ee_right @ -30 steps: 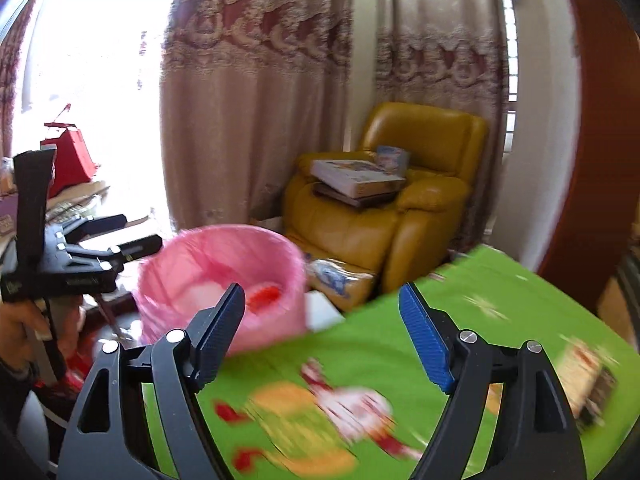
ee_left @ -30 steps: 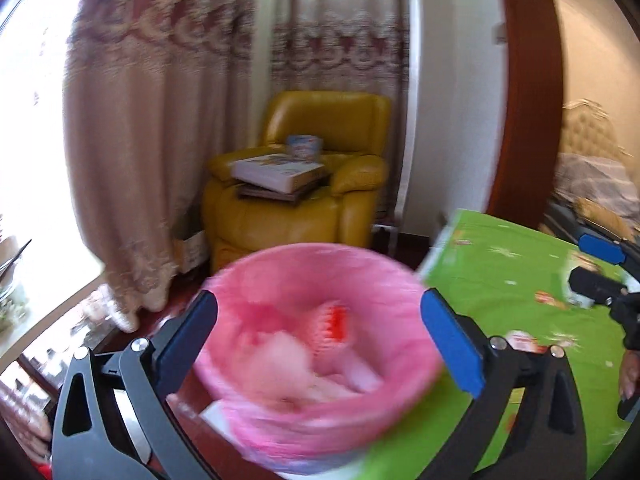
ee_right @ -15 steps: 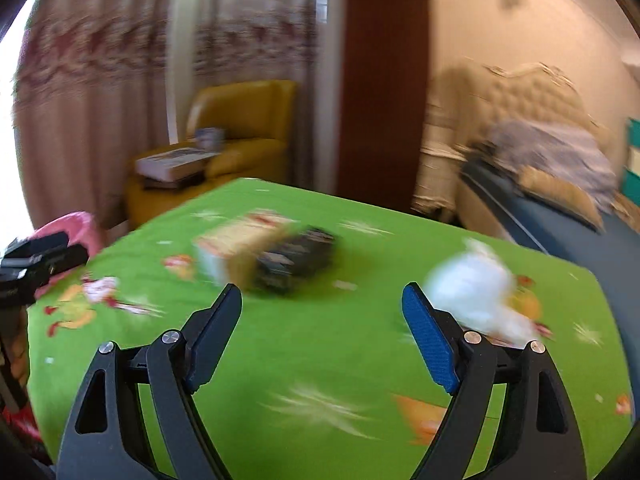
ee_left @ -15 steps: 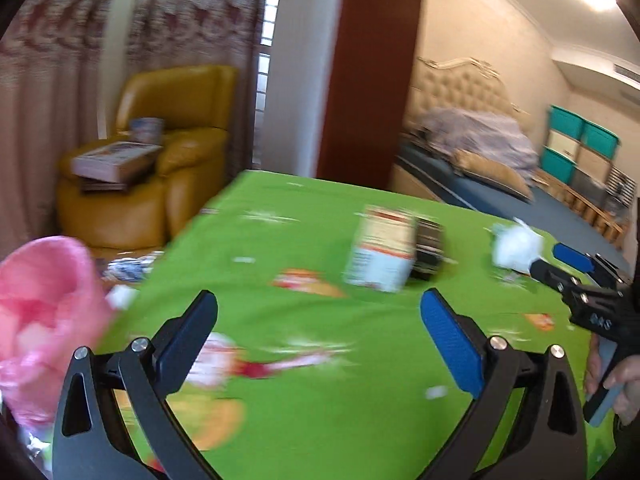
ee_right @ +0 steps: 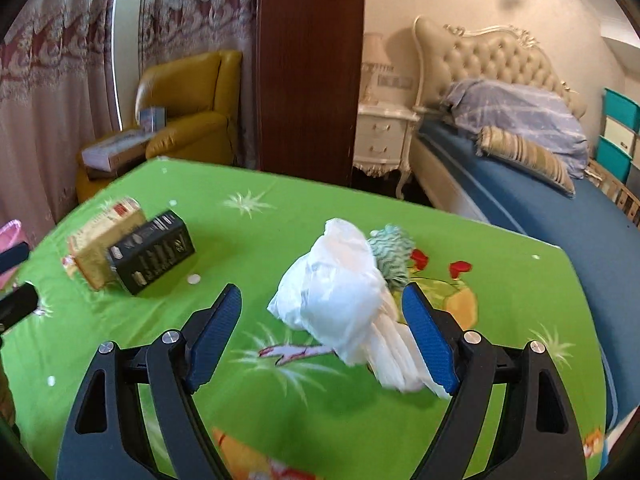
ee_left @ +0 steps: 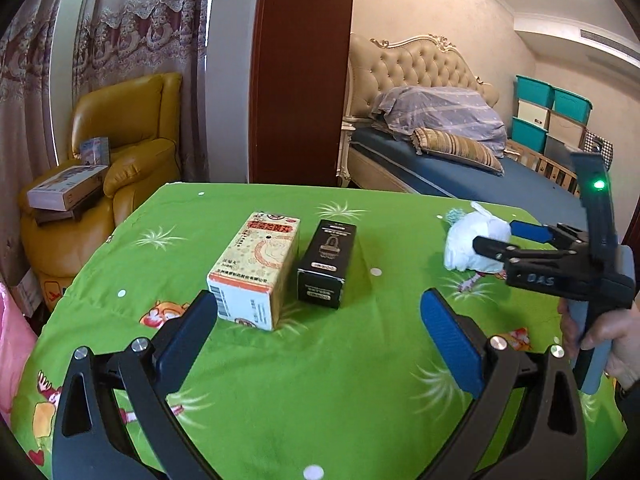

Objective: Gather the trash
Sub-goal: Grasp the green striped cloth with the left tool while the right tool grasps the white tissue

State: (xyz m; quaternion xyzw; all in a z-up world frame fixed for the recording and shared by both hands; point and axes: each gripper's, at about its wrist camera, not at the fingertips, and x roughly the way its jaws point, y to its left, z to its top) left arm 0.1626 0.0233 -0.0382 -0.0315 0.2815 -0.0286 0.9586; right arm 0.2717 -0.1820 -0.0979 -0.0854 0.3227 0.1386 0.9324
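On a green tablecloth [ee_left: 340, 380] beside the bed [ee_left: 460, 172] lie two boxes.

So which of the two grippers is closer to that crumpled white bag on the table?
The right. The right gripper has the white bag between its jaws, which are closing but not yet pressing it. The left gripper is off to the side, facing the yellow box and black box.

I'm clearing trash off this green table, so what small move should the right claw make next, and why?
Probably ease the right claw forward and down over the crumpled white plastic bag, then squeeze. Its jaws are just closing, the bag lies between them but the pads are not pressing it yet, and it is the nearest trash. The two boxes sit farther left.
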